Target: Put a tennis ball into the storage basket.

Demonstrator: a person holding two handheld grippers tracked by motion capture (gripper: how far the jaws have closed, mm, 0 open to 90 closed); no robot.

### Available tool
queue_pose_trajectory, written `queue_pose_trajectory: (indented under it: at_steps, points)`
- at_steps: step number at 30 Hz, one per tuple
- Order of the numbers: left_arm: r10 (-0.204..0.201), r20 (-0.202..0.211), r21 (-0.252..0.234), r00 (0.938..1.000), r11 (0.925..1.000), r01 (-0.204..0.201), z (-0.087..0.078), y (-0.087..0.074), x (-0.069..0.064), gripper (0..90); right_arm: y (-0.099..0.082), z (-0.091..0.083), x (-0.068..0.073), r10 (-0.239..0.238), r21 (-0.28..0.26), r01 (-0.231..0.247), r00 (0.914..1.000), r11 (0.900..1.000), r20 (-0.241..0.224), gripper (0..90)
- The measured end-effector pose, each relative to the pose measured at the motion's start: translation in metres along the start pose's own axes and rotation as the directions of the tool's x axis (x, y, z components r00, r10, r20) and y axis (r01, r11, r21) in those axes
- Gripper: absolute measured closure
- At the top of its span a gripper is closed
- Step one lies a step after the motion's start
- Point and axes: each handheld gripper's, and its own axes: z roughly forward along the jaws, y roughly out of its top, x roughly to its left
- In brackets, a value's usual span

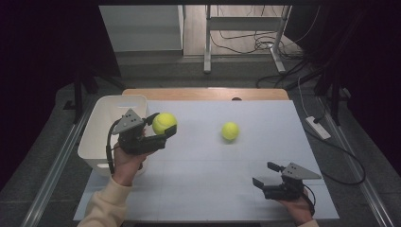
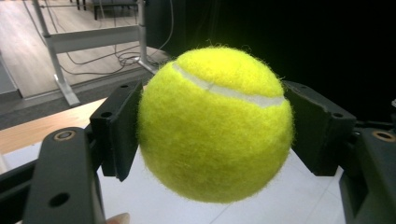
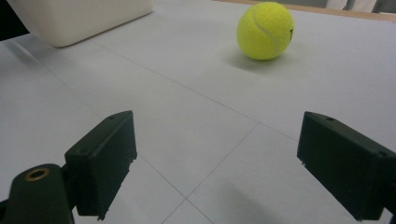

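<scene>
Left tool (image 1: 163,130), at centre left of the high view beside the white bin (image 1: 101,135), clamps a tennis ball (image 1: 164,123) above the counter (image 1: 198,189), a second ball (image 1: 230,131) lies mid-frame, and the right tool (image 1: 265,174) rests lower right, jaws apart and empty.

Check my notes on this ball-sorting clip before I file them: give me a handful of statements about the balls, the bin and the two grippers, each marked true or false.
1. The left gripper is shut on a tennis ball. True.
2. The held ball rests on the table. False: in the left gripper view it hangs clear above the white table.
3. The right gripper has its jaws open with nothing between them. True.
4. The second tennis ball lies inside the white bin. False: it sits on the table, out in the open.
5. The bin stands at the table's right edge. False: it stands at the left edge, beside the left gripper.
</scene>
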Motion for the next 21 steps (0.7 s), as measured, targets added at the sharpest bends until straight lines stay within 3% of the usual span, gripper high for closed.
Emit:
queue_pose_trajectory:
  at_steps: [13,21]
  points:
    - [-0.040,-0.041,0.000,0.9984,0.9992,0.040,-0.003,0.006,0.022,27.0,0.000,0.000,-0.001,0.005,-0.005,-0.005,1.0000,1.0000,0.004,12.2]
    - [-0.043,-0.066,0.003,0.9969,0.9991,0.043,-0.006,0.007,0.029,27.0,0.000,0.000,-0.001,0.005,-0.005,-0.005,1.0000,1.0000,0.003,12.3]
